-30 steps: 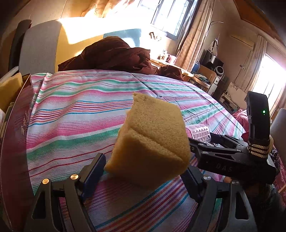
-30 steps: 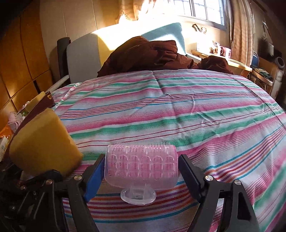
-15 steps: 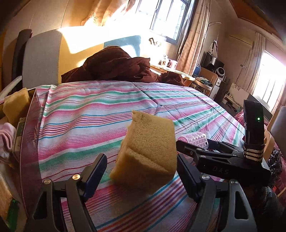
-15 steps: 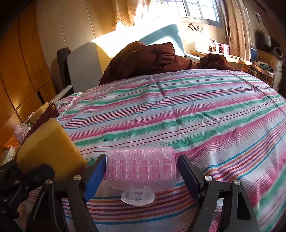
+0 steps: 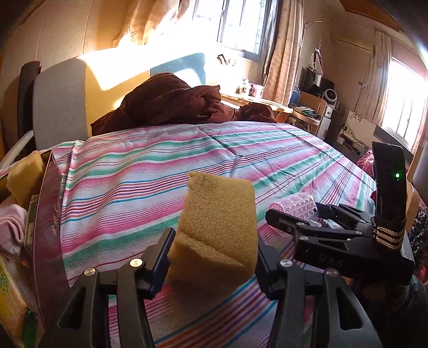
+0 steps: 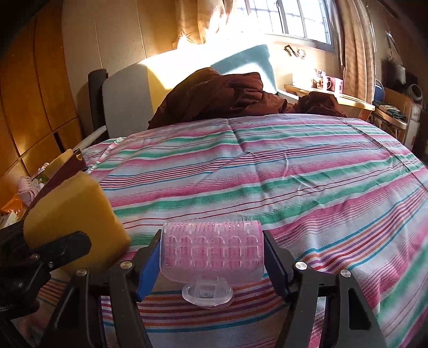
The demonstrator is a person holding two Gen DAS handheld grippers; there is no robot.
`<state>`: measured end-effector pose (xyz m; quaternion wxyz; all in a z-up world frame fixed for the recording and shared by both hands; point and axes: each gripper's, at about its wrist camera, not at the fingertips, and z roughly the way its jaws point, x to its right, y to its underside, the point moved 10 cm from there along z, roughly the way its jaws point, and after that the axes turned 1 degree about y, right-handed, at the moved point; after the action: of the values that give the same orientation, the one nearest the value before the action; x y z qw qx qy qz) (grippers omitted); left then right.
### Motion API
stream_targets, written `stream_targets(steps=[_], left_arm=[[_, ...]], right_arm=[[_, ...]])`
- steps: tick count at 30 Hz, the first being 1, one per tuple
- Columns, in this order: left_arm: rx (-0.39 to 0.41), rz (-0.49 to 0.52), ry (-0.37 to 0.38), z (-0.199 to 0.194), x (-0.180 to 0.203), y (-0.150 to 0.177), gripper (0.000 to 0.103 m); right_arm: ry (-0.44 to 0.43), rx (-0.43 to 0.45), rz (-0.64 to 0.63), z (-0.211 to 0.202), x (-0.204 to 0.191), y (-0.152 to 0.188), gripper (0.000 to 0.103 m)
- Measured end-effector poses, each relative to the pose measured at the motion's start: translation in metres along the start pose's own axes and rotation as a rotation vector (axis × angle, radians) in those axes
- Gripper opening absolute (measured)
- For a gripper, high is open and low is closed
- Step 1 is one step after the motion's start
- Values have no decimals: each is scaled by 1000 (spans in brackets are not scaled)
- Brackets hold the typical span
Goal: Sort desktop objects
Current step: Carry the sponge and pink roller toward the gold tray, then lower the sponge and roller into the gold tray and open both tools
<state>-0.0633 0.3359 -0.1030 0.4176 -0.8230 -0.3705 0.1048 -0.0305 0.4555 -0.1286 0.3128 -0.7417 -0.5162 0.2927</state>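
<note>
A bed covered by a striped bedspread – pink, green, white and blue bands – fills both views, creased along a seam down its middle. At its far end lies a heap of dark brown bedding against a grey headboard lit by sun from the window. Curtains hang beside the glass, mugs stand on a wooden ledge, and wooden wardrobe panels close the left wall.

The left tool pinches a yellow sponge, held above the bedspread. The right tool is clamped on a pink hair roller – just beside the sponge. At the left edge a dark red box sits on the bed with a second sponge and pink items inside.
</note>
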Motion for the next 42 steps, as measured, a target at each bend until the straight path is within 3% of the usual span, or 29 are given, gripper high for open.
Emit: stream_targets(steps=[9, 18, 25, 30, 35, 42], left_arm=[[31, 0, -4, -20, 11, 4, 53], [110, -40, -47, -76, -10, -4, 53], [138, -123, -125, -113, -61, 2, 53], [172, -204, -229, -144, -121, 1, 53], [205, -252, -341, -171, -178, 0, 53], [166, -295, -402, -165, -228, 8, 53]], right_arm=[[16, 1, -33, -5, -3, 0, 69], [-79, -26, -34, -16, -42, 1, 69], [-190, -8, -128, -30, -107, -16, 69], [-298, 3, -193, -35, -168, -36, 69], [-448, -56, -211, -24, -238, -58, 69], [-489, -116, -243, 13, -314, -81, 69]])
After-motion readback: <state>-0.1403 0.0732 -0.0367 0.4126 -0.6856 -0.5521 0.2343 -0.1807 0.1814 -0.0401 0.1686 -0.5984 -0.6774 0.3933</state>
